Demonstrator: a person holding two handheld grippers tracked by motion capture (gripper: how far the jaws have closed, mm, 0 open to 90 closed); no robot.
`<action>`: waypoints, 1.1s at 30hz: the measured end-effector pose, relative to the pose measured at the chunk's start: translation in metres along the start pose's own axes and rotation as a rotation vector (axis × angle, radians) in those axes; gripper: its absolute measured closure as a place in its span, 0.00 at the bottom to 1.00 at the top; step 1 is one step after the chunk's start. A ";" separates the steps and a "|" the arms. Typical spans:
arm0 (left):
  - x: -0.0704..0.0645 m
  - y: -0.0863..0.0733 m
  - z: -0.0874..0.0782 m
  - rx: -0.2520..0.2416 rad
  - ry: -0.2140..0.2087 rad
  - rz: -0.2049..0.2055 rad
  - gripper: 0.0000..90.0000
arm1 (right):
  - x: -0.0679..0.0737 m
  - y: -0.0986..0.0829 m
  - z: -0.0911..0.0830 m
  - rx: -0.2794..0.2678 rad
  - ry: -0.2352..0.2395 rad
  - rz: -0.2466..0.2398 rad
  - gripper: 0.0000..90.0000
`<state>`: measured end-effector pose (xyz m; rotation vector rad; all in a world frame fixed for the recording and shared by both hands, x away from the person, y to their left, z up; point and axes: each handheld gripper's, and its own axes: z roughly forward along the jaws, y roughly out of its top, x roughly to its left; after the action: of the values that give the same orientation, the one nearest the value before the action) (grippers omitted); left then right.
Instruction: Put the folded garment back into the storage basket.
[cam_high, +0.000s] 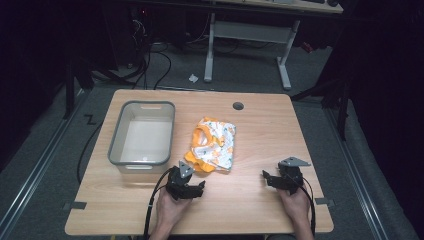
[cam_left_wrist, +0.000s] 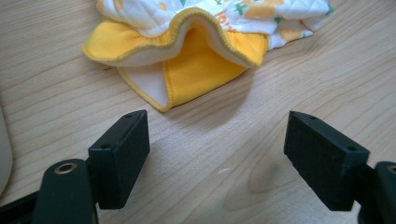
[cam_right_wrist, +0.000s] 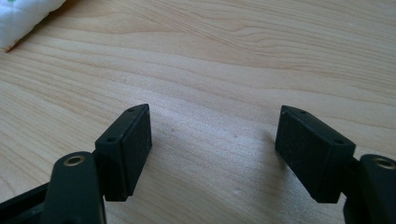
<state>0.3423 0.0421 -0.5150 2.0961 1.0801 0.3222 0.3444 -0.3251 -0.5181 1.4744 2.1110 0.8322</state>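
While both grippers rest low (jaws apart), the left gripper (cam_high: 199, 187) faces the garment (cam_high: 212, 144).

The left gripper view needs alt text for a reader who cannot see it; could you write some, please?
A crumpled yellow and white printed garment lies on a wooden table, just beyond the left gripper. Its two black jaws stand wide open, holding nothing, above bare wood.

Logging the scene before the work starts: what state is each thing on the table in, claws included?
Left claw: open, holding nothing, just short of the garment.
Right claw: open, holding nothing, over bare wood.
Garment: crumpled in a heap on the table, ungrasped.
Grey bin: upright, nothing inside.
Table: level, cable hole uncovered.
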 end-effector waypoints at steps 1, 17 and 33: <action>0.000 0.001 -0.001 -0.004 -0.001 0.003 0.25 | 0.000 0.000 0.000 0.000 0.000 -0.001 0.30; -0.007 0.023 -0.016 -0.038 -0.030 0.017 0.24 | 0.000 0.000 0.000 0.000 0.000 -0.002 0.30; -0.004 0.049 -0.017 -0.037 -0.051 0.013 0.22 | 0.000 0.000 0.000 0.000 0.000 0.000 0.30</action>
<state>0.3599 0.0296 -0.4682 2.0682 1.0238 0.2909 0.3444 -0.3251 -0.5181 1.4746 2.1109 0.8324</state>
